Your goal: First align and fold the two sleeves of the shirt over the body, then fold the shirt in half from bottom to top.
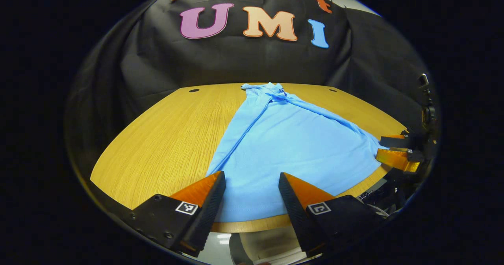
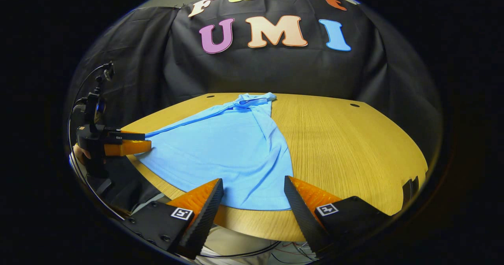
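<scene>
Flat on wooden table (image 1: 165, 139), blue shirt (image 1: 283, 147) (collar label unreadable), left gripper (image 1: 252, 184) spread, right gripper (image 2: 254, 190) spread.

Both cams sit low at the table's (image 1: 165, 139) near edge, facing the back wall; left gripper view from its left, right from its right, sharing the shirt (image 1: 287, 147).
</scene>
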`<state>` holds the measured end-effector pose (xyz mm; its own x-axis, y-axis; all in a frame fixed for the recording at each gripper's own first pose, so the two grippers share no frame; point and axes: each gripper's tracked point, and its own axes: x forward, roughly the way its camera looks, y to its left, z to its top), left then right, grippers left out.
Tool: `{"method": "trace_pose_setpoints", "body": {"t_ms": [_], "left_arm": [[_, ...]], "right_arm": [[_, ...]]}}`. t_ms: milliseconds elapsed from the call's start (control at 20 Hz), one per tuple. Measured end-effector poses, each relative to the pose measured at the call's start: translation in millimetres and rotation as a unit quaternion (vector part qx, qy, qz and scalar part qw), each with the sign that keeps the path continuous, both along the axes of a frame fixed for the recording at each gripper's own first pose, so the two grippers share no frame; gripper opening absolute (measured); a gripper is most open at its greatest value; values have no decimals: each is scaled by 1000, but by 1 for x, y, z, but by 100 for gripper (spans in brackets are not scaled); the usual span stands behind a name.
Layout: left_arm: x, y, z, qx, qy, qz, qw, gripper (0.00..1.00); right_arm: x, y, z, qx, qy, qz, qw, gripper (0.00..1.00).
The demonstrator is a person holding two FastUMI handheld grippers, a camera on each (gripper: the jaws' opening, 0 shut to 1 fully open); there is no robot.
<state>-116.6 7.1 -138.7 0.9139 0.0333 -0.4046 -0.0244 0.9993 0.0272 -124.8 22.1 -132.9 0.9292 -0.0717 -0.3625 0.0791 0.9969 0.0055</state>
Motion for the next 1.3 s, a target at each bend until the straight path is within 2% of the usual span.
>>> {"method": "trace_pose_setpoints", "body": {"t_ms": [100,200,250,350,400,450,500,550,600,650,700,950,1200,1300], "left_arm": [[0,-1,-1,-4,-3,6,1000,82],[1,-2,-3,-4,-5,8,1000,80],[1,-6,-3,-3,-9,1,1000,76],[0,-16,-2,-11,-17,-22,1000,63],[1,-20,-1,-19,-24,-29,999,47],[3,-22,-2,-28,-27,-32,999,39],[5,-25,-2,-40,-33,-33,998,23],[7,-25,-2,-47,-36,-31,998,14],[7,-26,-2,-47,-37,-33,998,3],[8,-27,-3,-43,-35,-35,998,2],[7,-27,-3,-41,-34,-32,998,1],[10,-27,-3,-30,-40,-24,998,0],[13,-32,0,-60,-31,-39,997,0],[17,-31,6,-65,-33,-40,997,0]], "right_arm": [[-1,2,0,2,-4,0,1000,97],[0,7,-1,4,-8,3,1000,88],[1,11,-2,3,-10,8,1000,85],[2,16,-2,4,-11,16,1000,69],[3,19,-1,7,-12,20,1000,61],[4,22,-3,10,-11,23,1000,59],[5,25,-3,13,-13,29,999,51],[6,30,-3,17,-12,34,999,44],[6,33,-2,19,-13,37,999,29],[8,35,-4,23,-11,40,999,23],[7,34,-2,23,-11,38,999,10],[7,36,-2,16,-3,42,999,10],[10,37,3,41,6,43,998,10],[14,38,8,46,8,46,998,7]]}}
